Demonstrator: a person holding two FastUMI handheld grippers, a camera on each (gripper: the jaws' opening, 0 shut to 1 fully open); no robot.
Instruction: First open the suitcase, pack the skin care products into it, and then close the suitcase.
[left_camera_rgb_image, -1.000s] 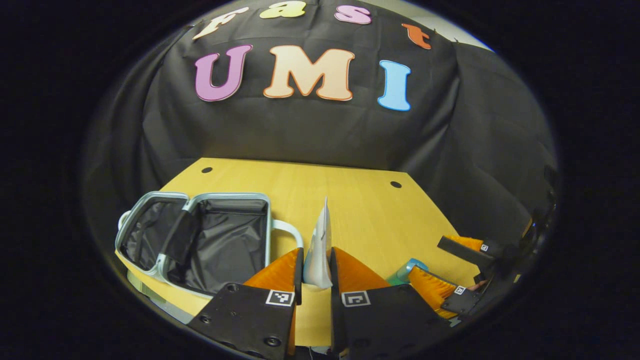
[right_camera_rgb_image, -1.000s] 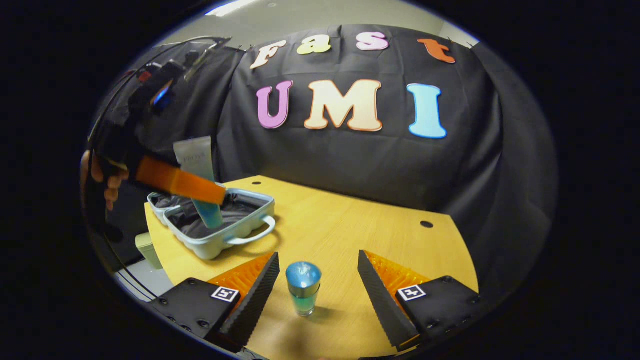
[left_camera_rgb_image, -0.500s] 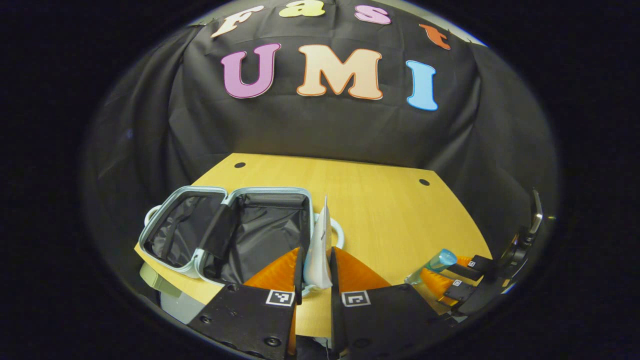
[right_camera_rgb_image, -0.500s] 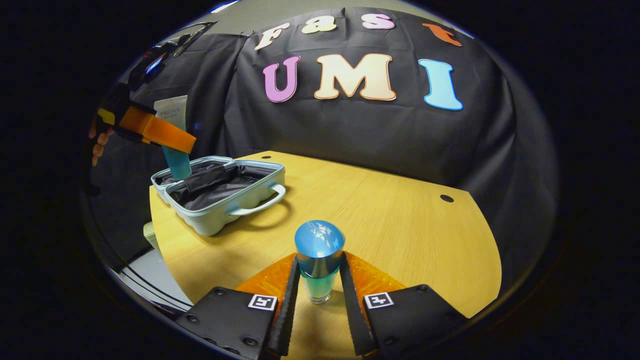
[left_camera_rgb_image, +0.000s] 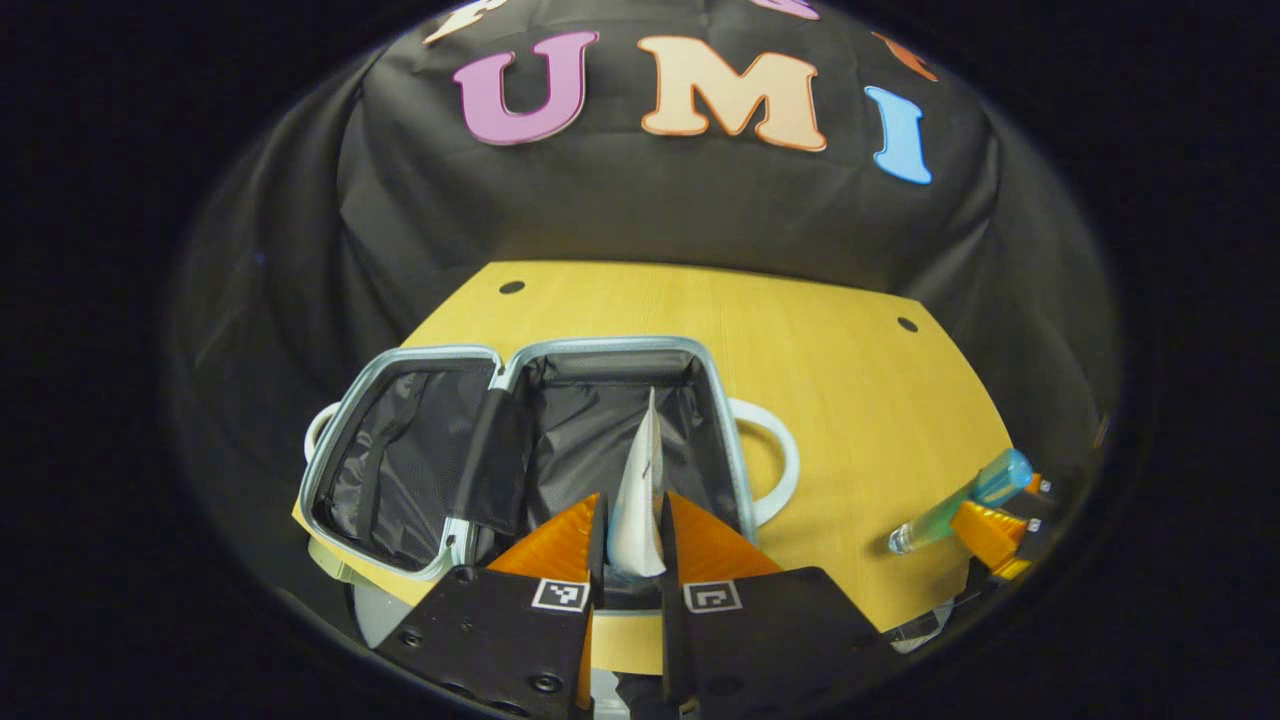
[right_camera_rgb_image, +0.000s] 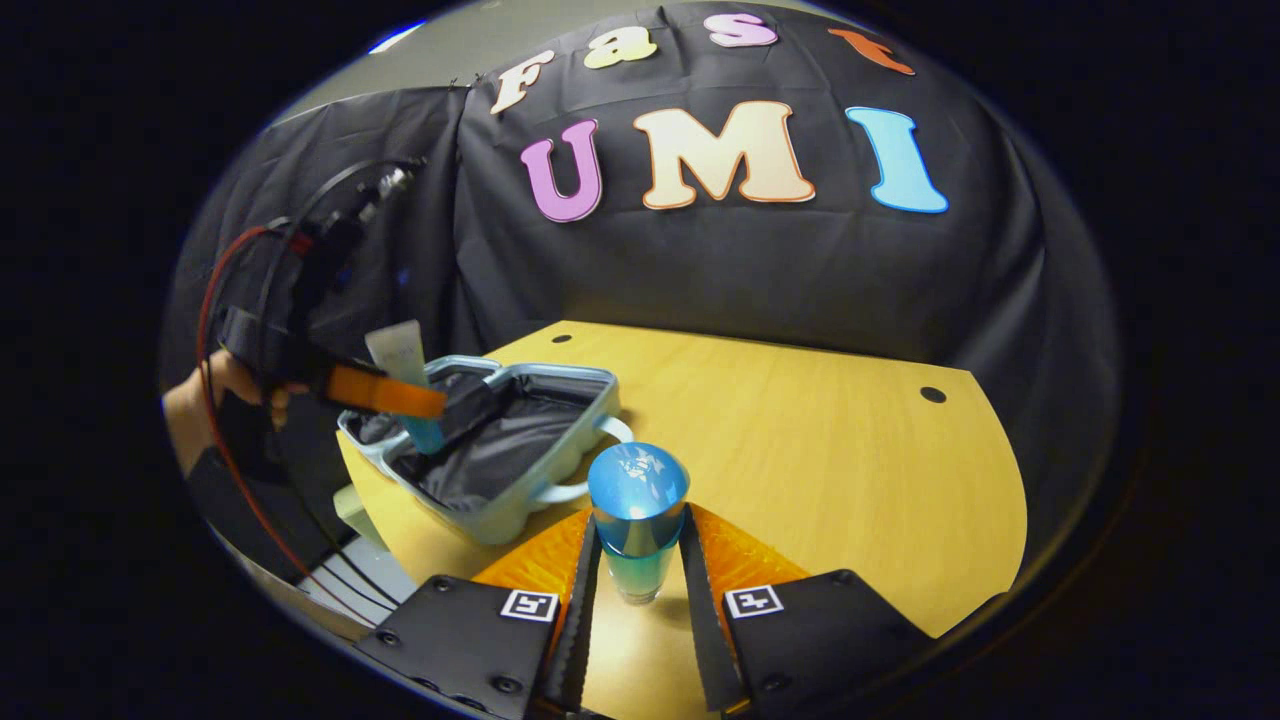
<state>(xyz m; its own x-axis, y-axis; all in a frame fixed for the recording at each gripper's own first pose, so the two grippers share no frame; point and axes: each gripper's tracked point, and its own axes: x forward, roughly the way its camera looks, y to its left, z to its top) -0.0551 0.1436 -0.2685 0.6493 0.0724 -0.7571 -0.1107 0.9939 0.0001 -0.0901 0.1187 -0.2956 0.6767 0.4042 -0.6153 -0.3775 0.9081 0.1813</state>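
In the left gripper view, the left gripper (left_camera_rgb_image: 632, 545) is clenched on a pale tube (left_camera_rgb_image: 638, 500). We see the tube edge-on, so its front is hidden. Its lower end is cut off behind the fingers. In the right gripper view, this same tube (right_camera_rgb_image: 398, 352) shows a blue cap end pointing down into the suitcase (right_camera_rgb_image: 520, 500).

In the right gripper view, the right gripper (right_camera_rgb_image: 634, 585) is squeezed onto a small bottle (right_camera_rgb_image: 637, 520). The bottle has a shiny blue cap and a clear blue-green body. It is hard to tell if the bottle touches the counter (right_camera_rgb_image: 800, 440).

Farther off, the suitcase lies open on the counter's left side. It is light blue with a white handle (left_camera_rgb_image: 775, 470). Both halves have black lining (left_camera_rgb_image: 590, 430). No other thing can be made out lying inside them.

A person's hand (right_camera_rgb_image: 225, 385) holds the left gripper.
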